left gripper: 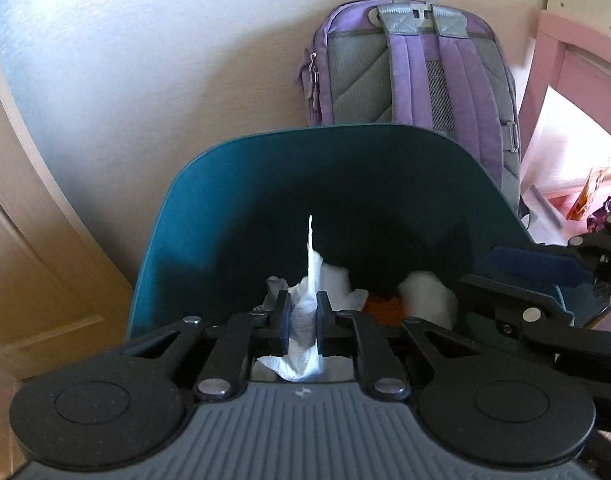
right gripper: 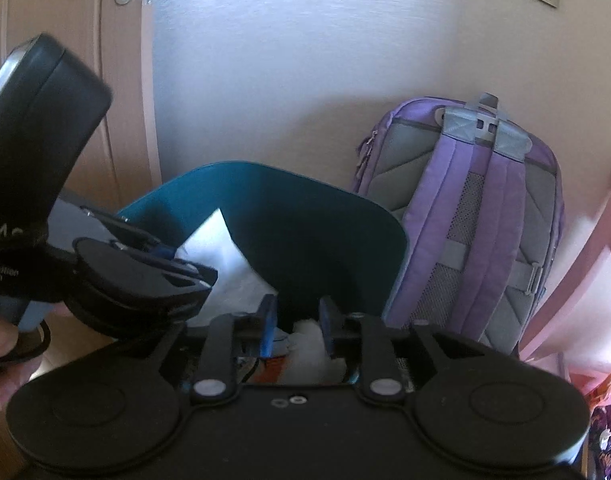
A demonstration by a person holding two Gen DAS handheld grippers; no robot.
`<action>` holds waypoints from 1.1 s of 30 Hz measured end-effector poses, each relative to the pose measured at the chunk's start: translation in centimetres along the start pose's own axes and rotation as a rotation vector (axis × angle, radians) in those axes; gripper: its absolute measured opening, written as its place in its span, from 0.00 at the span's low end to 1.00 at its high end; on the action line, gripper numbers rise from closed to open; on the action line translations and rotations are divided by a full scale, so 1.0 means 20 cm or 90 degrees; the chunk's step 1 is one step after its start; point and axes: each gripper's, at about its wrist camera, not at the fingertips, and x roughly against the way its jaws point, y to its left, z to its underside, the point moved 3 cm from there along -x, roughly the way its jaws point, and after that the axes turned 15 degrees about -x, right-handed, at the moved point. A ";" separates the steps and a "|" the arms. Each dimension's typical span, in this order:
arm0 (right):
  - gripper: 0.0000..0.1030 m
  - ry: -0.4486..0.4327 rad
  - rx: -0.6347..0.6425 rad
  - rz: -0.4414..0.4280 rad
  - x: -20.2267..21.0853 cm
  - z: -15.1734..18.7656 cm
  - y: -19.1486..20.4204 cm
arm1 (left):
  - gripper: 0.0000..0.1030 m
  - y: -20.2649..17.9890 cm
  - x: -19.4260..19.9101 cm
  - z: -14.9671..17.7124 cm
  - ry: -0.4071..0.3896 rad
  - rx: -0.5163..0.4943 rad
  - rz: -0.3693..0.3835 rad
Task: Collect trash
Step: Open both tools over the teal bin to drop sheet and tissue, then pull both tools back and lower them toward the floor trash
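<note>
The left gripper (left gripper: pixel 304 320) has its jaws clamped on a white tissue (left gripper: pixel 308 316) above the teal bin (left gripper: pixel 209 216); the right gripper (right gripper: pixel 297 320) hangs over the bin too, jaws apart and empty; a purple backpack (left gripper: pixel 413 68) leans against the wall behind.

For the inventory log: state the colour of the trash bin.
The trash bin is dark teal, inside and at the rim; the left wrist view shows it best.

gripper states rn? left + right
Left gripper: shut on tissue, over the bin.
Right gripper: open, holding nothing, above trash in the bin.
</note>
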 end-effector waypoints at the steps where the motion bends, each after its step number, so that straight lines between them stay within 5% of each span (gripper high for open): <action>1: 0.32 -0.001 -0.005 0.000 0.00 0.00 -0.01 | 0.14 0.00 0.01 0.00 -0.002 0.004 0.002; 4: 0.33 0.000 -0.008 -0.009 0.03 0.01 -0.02 | 0.37 0.01 0.03 0.01 -0.008 0.004 0.007; 6: 0.33 -0.005 -0.005 -0.008 0.05 0.01 -0.01 | 0.60 0.00 0.06 0.01 -0.021 -0.002 -0.011; 7: 0.34 -0.007 -0.005 -0.009 0.07 0.01 -0.01 | 0.63 0.00 0.08 0.02 -0.028 -0.003 -0.017; 17: 0.45 -0.039 -0.022 -0.019 0.28 -0.01 0.01 | 0.69 -0.03 0.31 0.01 -0.067 -0.009 -0.030; 33: 0.54 -0.096 -0.005 -0.071 0.79 0.09 0.16 | 0.79 -0.03 0.95 0.28 -0.138 0.029 -0.046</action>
